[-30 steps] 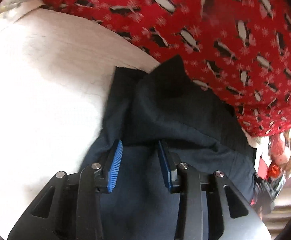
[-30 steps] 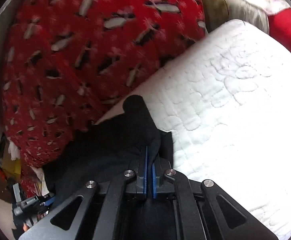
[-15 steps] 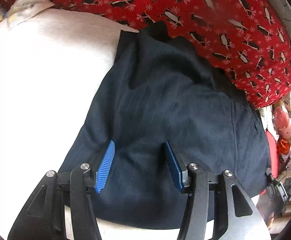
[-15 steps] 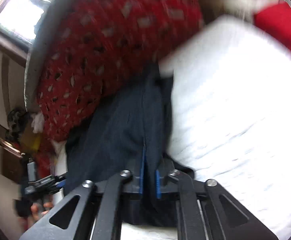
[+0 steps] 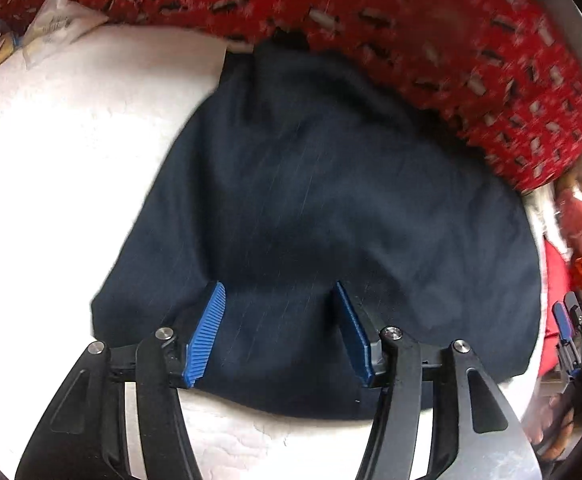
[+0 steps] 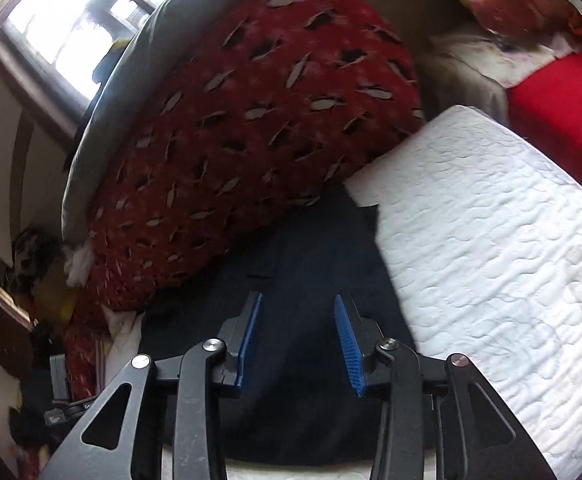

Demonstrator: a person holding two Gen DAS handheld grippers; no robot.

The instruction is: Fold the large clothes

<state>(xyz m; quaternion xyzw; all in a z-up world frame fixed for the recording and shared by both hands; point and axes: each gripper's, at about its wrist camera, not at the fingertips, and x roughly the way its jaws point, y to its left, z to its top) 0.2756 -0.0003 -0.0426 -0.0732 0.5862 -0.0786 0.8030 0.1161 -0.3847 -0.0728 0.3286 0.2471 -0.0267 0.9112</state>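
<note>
A dark navy pinstriped garment (image 5: pixel 323 208) lies spread on the white quilted mattress (image 5: pixel 63 184), its far edge against a red patterned pillow. It also shows in the right wrist view (image 6: pixel 315 264), lying beside the quilt (image 6: pixel 503 264). My left gripper (image 5: pixel 277 292) is open, its blue pads apart just over the garment's near part, holding nothing. My right gripper (image 6: pixel 297 300) is open and empty above the garment's near edge.
A big red pillow with a black-and-white print (image 5: pixel 431 28) (image 6: pixel 251 120) borders the garment at the back. A plastic packet (image 5: pixel 55 28) lies at the far left. Red cloth (image 6: pixel 563 108) and clutter lie beyond the mattress; a window (image 6: pixel 75 20) is at left.
The right gripper, shut on the garment's edge a second ago, has opened and let it go. Both grippers have pulled back and the garment now lies spread flatter.
</note>
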